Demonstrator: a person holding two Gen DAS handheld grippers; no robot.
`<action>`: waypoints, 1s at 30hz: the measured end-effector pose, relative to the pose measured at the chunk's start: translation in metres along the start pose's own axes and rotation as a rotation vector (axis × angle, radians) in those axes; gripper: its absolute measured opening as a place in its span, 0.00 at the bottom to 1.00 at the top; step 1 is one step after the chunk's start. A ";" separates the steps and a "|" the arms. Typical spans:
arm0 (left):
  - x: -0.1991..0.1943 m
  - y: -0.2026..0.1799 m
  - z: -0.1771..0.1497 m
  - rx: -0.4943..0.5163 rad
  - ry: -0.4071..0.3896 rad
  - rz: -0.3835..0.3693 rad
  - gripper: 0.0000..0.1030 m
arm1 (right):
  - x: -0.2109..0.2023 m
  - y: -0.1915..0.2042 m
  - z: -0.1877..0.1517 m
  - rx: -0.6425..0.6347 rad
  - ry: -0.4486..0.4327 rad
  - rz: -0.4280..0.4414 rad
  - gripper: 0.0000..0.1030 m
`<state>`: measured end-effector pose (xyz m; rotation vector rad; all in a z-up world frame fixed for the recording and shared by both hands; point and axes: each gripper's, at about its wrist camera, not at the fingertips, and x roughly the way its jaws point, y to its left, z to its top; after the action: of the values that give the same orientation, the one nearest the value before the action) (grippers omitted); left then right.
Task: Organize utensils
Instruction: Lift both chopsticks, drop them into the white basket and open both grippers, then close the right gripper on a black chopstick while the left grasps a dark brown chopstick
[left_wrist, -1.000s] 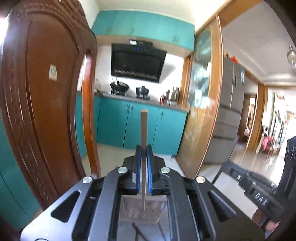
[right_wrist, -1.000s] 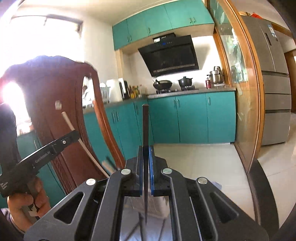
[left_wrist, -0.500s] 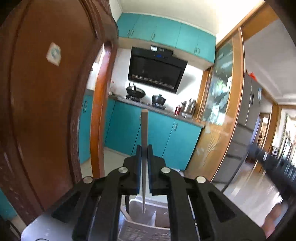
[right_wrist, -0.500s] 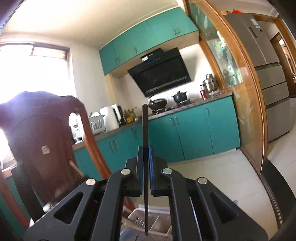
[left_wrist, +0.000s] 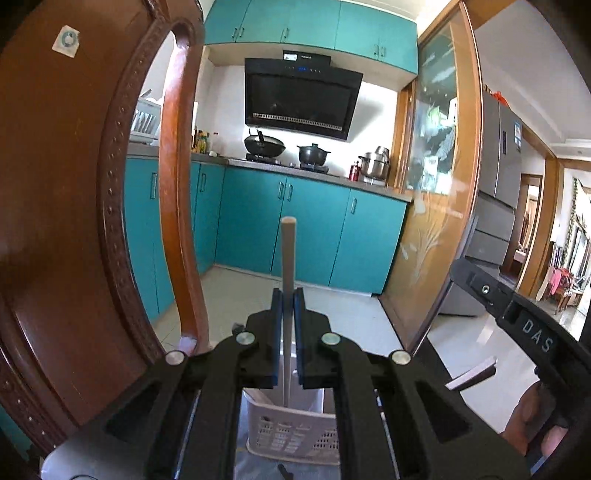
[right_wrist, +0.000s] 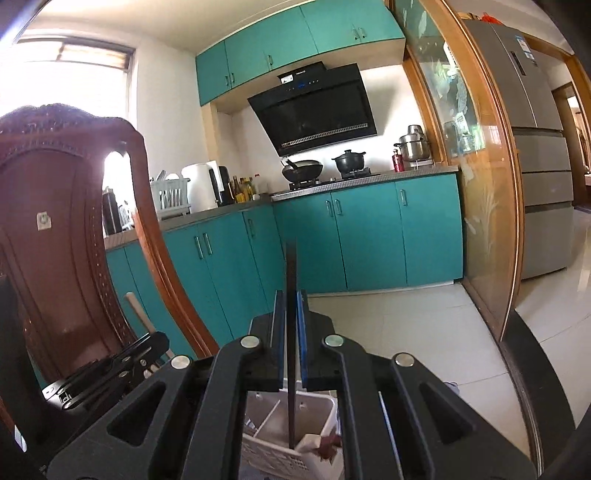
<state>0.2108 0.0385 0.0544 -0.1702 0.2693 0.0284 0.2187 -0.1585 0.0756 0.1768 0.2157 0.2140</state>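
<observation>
left claw (left_wrist: 287, 328) clamped on pale wooden chopstick (left_wrist: 287, 258), upright | right claw (right_wrist: 290, 328) clamped on dark slim chopstick (right_wrist: 290, 295) | both tips just over white perforated plastic basket (right_wrist: 273, 458) | neither dropped yet; basket already holds some utensils

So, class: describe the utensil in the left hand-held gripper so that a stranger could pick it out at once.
Start at the carved wooden chair back. Right of it, the left hand-held gripper pinches one pale chopstick upright over a white slotted basket. The right hand-held gripper holds a black chopstick.
</observation>
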 end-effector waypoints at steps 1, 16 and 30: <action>0.000 -0.001 -0.001 0.000 0.001 -0.001 0.07 | -0.002 0.001 0.001 0.000 -0.003 -0.002 0.10; -0.051 0.011 -0.015 0.035 -0.044 -0.030 0.12 | -0.071 0.037 -0.071 -0.236 0.186 0.205 0.17; -0.058 0.028 -0.067 0.049 0.092 0.032 0.25 | 0.039 0.043 -0.223 -0.328 0.822 0.034 0.18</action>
<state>0.1363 0.0543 0.0016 -0.1181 0.3641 0.0458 0.1968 -0.0745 -0.1374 -0.2468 0.9873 0.3447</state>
